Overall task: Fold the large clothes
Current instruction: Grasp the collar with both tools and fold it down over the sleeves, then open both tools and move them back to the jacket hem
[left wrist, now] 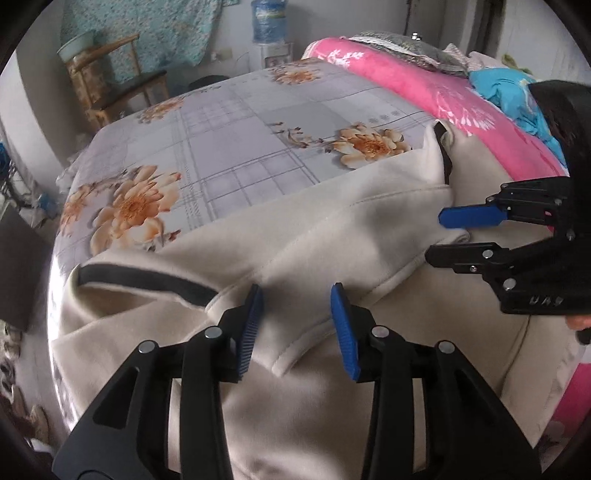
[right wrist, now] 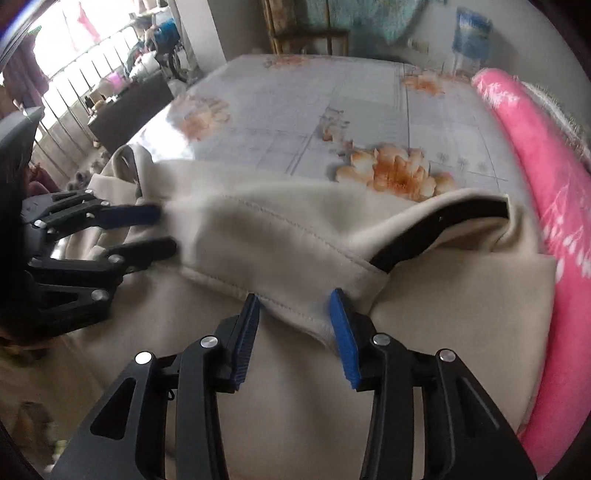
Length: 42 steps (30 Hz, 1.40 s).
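A cream coat (left wrist: 332,229) with black trim (left wrist: 147,278) lies spread on the bed, a folded flap across its middle. In the left wrist view my left gripper (left wrist: 297,295) stands open over the flap's stitched hem, its blue pads (left wrist: 251,325) clear of the cloth on both sides. My right gripper (left wrist: 436,236) comes in from the right, jaws apart at the flap's far end. In the right wrist view the right gripper (right wrist: 293,299) is open astride the coat (right wrist: 258,236) hem, near a black-lined sleeve opening (right wrist: 436,229). The left gripper (right wrist: 166,229) is at the left, jaws apart.
A grey floral sheet (left wrist: 229,147) covers the bed beyond the coat. A rolled pink blanket (left wrist: 406,81) and a blue cloth (left wrist: 506,92) lie along the right side. A wooden chair (left wrist: 110,85) and a water dispenser (left wrist: 269,22) stand past the bed's far edge.
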Motion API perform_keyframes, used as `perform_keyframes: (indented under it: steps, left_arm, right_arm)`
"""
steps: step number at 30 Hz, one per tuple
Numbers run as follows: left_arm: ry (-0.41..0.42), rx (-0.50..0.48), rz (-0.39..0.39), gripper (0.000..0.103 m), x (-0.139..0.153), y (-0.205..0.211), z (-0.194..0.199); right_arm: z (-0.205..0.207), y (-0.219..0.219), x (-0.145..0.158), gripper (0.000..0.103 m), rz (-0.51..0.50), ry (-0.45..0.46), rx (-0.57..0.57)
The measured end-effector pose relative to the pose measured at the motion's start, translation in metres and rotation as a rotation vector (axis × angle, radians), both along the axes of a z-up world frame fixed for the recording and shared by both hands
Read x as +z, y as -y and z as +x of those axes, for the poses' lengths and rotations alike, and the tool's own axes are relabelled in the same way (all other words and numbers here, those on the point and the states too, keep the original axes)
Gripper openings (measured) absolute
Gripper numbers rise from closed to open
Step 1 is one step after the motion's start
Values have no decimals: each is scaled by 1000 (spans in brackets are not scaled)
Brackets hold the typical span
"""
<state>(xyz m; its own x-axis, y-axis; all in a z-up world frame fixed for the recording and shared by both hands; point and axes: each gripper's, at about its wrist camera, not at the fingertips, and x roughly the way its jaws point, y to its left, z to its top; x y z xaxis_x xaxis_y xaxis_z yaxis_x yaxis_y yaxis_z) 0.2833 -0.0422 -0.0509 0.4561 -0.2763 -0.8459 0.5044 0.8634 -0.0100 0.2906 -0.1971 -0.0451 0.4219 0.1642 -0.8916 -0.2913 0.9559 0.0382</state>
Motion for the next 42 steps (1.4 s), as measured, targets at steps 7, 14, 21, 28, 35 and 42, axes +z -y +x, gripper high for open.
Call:
perform_keyframes:
  steps: [7,14,21,28,35,42]
  left_arm:
    - [74,81,-87,42,64,-73,-61]
    - [73,231,-193,44,49,-151,-153]
    - [49,362,-220,44,19,-177,-190]
    - [32,402,-203,44,4,-183,-177]
    - [5,373,-300,37,-2,-190,-164]
    - [-19,358,-362,37,-7,-193,-152]
  right_arm:
    - [-62,7,55,60,138,64,-3]
    - [-144,-10,24,70,240,53,38]
    - [-180,-38,-10,77,135,100,77]
    - [-179,-30,-9,78,182,90,67]
    - [-177,-35,-12,78,159,93,65]
    - [-176,-39,-13,79,144,92,51]
